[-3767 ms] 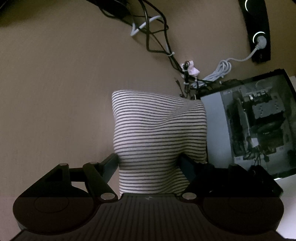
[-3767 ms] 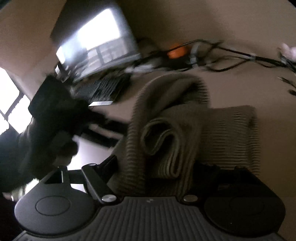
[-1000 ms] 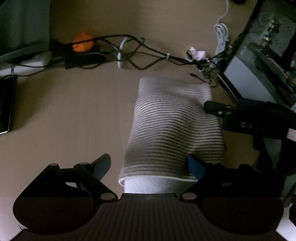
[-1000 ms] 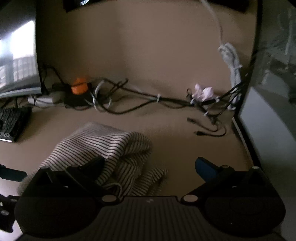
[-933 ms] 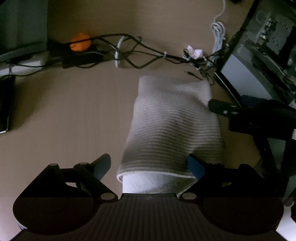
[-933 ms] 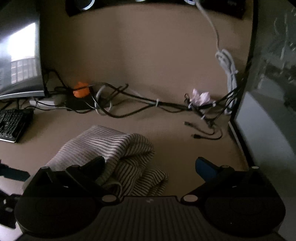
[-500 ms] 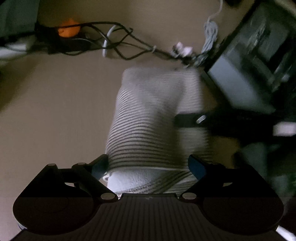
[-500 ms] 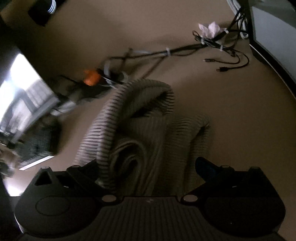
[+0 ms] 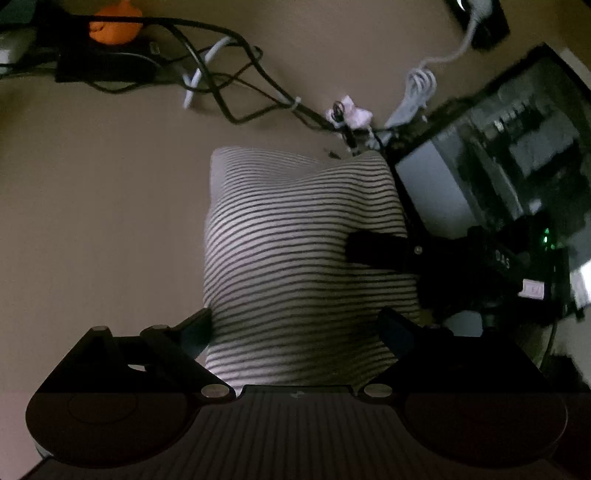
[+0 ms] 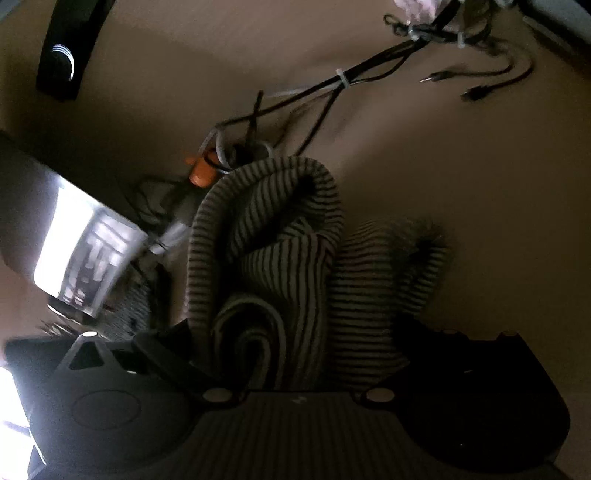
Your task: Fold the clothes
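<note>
A black-and-white striped garment (image 9: pixel 303 251) lies folded in a thick bundle on the tan desk (image 9: pixel 92 221). My left gripper (image 9: pixel 295 328) straddles its near end with the jaws wide apart. In the right wrist view the garment's rolled layers (image 10: pixel 280 266) fill the gap of my right gripper (image 10: pixel 295 332), whose jaws are spread around the bundle's side. The right gripper's upper finger (image 9: pixel 380 249) shows in the left wrist view, pressing on top of the bundle from the right.
A tangle of black and white cables (image 9: pixel 221 81) and an orange object (image 9: pixel 114 26) lie at the back. A glass-sided computer case (image 9: pixel 498 155) stands at the right. A lit monitor (image 10: pixel 81 254) is at the left of the right wrist view.
Both grippers moved in onto the bundle. The right gripper swung from beside the garment to enclose its side, its finger sliding further over the top. The left gripper advanced over the near end.
</note>
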A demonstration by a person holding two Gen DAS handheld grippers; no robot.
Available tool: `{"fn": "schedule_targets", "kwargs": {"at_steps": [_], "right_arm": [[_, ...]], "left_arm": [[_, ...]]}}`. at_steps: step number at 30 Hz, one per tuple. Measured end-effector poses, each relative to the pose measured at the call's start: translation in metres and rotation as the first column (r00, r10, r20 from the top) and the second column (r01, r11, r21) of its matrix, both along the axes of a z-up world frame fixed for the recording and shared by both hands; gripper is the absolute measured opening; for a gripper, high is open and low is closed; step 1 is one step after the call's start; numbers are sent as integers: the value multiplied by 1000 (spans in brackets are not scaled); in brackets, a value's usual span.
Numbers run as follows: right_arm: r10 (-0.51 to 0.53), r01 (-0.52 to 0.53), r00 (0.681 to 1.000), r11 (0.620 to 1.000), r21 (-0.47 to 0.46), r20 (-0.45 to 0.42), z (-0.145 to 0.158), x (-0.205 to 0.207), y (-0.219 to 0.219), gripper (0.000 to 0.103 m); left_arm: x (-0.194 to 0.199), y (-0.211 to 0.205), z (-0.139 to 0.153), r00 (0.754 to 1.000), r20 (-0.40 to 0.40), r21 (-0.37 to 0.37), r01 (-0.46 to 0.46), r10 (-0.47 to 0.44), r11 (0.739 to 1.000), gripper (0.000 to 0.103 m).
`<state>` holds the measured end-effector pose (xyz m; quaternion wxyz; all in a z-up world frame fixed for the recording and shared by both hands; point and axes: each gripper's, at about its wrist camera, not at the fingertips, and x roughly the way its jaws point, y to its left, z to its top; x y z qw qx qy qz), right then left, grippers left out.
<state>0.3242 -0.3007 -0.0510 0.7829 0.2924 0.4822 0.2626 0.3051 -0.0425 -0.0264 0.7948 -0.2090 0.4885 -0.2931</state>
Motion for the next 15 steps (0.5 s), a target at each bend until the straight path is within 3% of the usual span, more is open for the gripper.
{"fn": "schedule_targets", "kwargs": {"at_steps": [2,7,10,15], "right_arm": [[-9,8,999,999,37,33,3,11,7,103],[-113,131,950,990,-44,291,31,51,21,103],[-115,196,925,961,-194,362,35,49,18,103],[-110,241,896,934,-264,429,30,0,-9,103]], "left_arm": [[15,-4,11,996,82,66,-47,41,997,97],[55,-14,39,946,303,216,-188,118,958,97],[45,-11,40,924,342,281,-272,169,920,98],[0,-5,32,915,314,273,-342,253,899,101]]}}
